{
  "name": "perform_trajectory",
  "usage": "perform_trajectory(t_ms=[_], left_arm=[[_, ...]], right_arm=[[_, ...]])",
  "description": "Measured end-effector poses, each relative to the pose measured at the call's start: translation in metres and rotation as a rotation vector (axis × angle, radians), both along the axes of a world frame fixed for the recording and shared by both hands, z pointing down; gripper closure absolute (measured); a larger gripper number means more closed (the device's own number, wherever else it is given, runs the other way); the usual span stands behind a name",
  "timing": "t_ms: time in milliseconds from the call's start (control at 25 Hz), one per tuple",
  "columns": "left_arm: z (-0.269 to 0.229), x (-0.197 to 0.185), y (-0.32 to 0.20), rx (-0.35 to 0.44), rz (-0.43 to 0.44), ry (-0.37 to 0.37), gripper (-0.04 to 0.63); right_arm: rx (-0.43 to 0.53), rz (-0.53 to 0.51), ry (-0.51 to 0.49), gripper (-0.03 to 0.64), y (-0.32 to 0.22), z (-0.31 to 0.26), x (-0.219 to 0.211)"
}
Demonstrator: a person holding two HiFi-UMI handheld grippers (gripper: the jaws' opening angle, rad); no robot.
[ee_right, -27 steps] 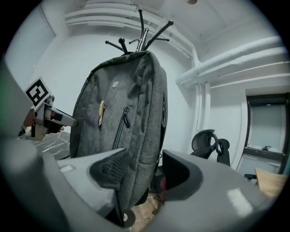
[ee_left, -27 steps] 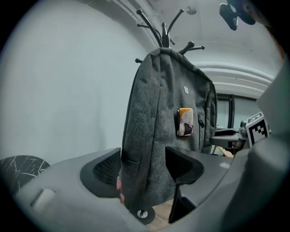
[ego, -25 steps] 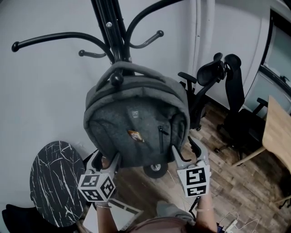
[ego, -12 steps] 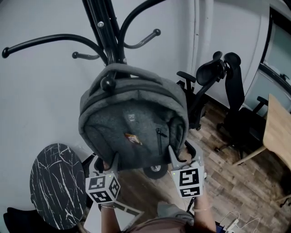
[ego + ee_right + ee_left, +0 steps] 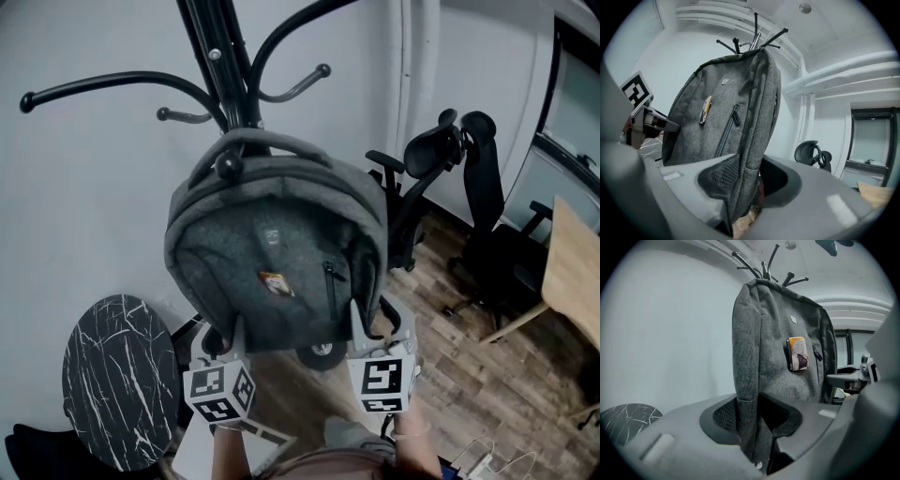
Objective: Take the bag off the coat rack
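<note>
Coat rack (image 5: 223, 66) base hidden behind the grey felted bag (image 5: 272, 253). Left hand-held gripper (image 5: 222, 336) and right hand-held gripper (image 5: 378, 323), jaws just closing, pinch its bottom edge.

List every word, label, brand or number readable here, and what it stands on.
No text is readable.
Small tag on the backpack: too small to read.
Badge on the backpack: a picture, no legible print.
Left marker cube and right marker cube: square patterns, no words.
</note>
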State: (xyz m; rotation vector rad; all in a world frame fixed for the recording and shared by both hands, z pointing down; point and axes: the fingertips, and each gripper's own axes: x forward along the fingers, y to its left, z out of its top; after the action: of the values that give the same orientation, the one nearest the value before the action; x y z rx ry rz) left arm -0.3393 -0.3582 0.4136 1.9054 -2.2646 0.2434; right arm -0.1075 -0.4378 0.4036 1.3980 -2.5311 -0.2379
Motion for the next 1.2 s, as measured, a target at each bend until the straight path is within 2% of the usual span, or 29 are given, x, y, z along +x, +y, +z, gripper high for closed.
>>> perform_trajectory(t_ms=[400,1200], left_arm=[[-0.016,0.013,0.015,0.061,-0.014,-0.012,0.492],[-0.030,0.034,0.079,0.101,-0.019,-0.009,0.506]], right_arm=[[0.098,0.029,-0.021,0.494,0.020,-0.024,0.011],[0.159,0.040,-0.030,0.502,0.087,-0.041,0.033]])
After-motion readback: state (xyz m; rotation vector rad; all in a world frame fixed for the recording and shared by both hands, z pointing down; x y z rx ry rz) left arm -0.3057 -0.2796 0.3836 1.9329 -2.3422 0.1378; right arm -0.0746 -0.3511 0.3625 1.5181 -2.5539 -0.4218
